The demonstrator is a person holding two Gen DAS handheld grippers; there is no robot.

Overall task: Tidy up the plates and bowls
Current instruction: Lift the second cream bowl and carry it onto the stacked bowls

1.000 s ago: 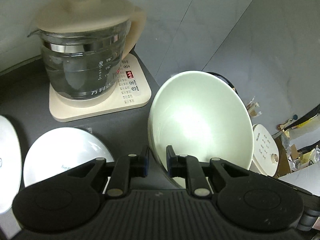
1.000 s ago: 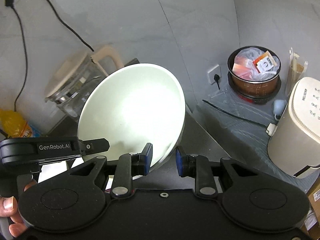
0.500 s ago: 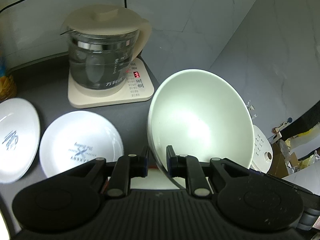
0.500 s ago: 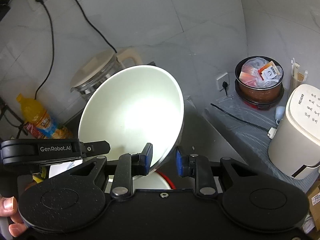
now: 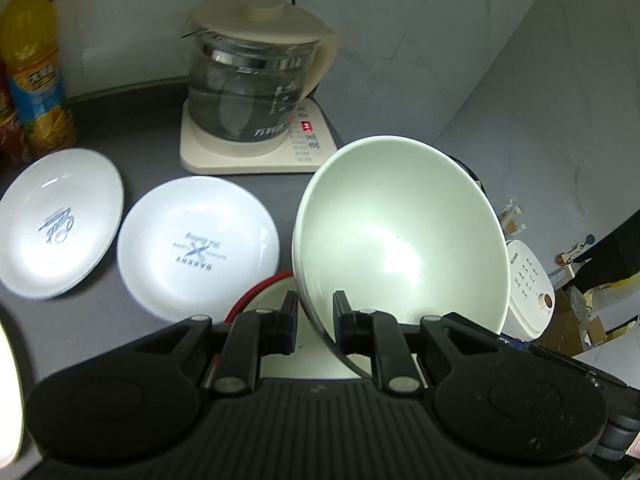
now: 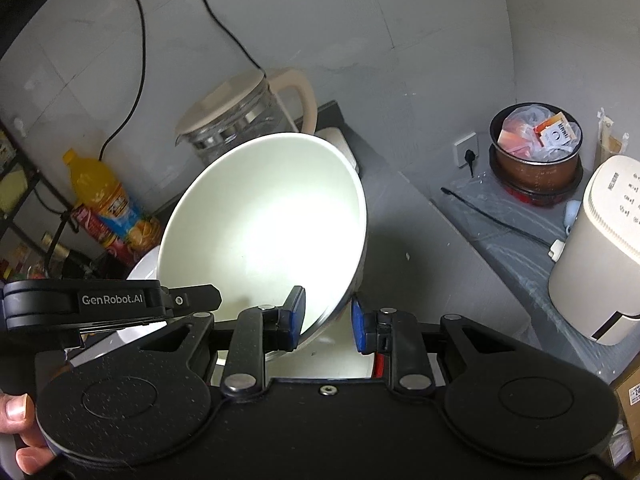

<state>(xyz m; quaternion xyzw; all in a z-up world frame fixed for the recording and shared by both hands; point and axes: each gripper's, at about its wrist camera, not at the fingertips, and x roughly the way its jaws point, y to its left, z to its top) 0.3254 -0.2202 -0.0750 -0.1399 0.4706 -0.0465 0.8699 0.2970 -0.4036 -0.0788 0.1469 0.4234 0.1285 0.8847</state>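
My left gripper (image 5: 314,314) is shut on the rim of a large pale green bowl (image 5: 400,236), which it holds tilted above the grey counter. The same bowl (image 6: 264,232) fills the right wrist view. My right gripper (image 6: 328,316) straddles its lower rim with a gap beside the right finger, so it looks open. Two white printed plates (image 5: 198,246) (image 5: 60,220) lie on the counter to the left. A red-rimmed white dish (image 5: 276,304) lies under the bowl.
A glass kettle (image 5: 256,92) on a cream base stands at the back. An orange juice bottle (image 5: 36,76) stands far left. In the right wrist view a cream appliance (image 6: 600,256) and a pot with packets (image 6: 536,156) sit on a lower ledge at right.
Both grippers and the bowl have pulled back and risen from the kettle. The two plates, the red-rimmed dish and the juice bottle have come into view.
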